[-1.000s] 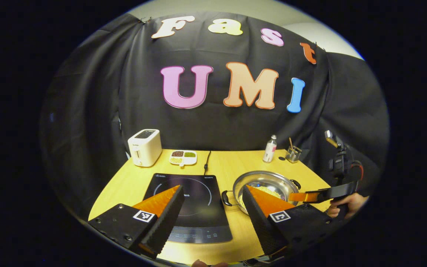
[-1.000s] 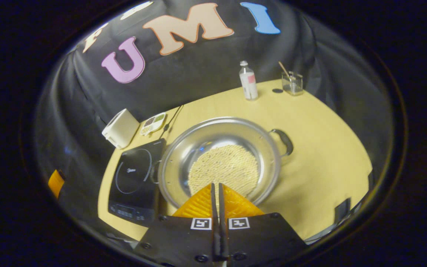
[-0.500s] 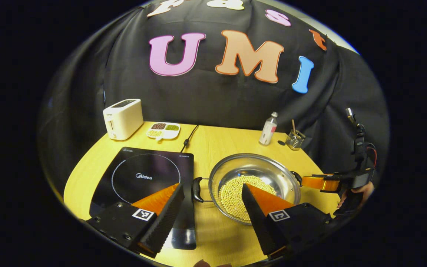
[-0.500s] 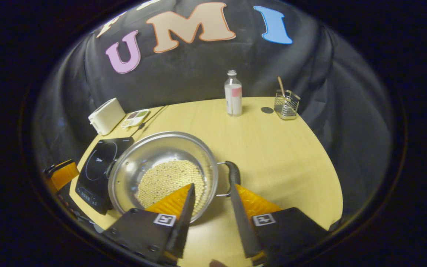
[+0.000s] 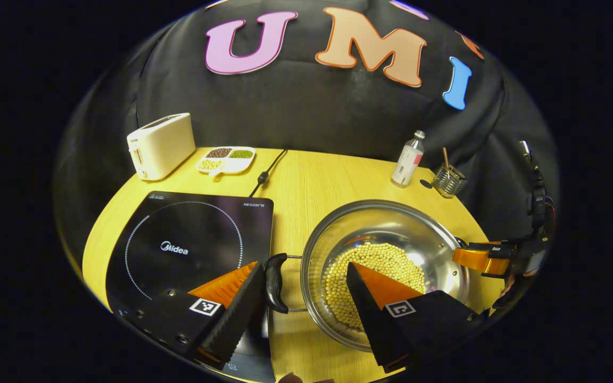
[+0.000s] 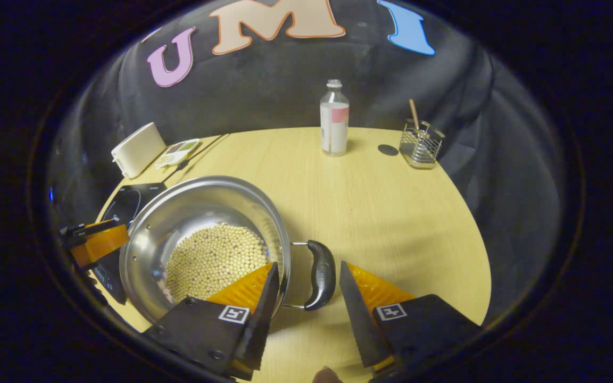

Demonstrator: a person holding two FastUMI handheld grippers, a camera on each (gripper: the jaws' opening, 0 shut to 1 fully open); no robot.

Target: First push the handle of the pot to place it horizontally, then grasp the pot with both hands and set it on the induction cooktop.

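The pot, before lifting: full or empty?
Partly filled: the pot holds a layer of pale beans across its bottom, well below the rim.

one pot (image 5: 386, 250), one induction cooktop (image 5: 189, 239), one toaster (image 5: 160, 144), one bottle (image 6: 334, 118), two hand-held grippers
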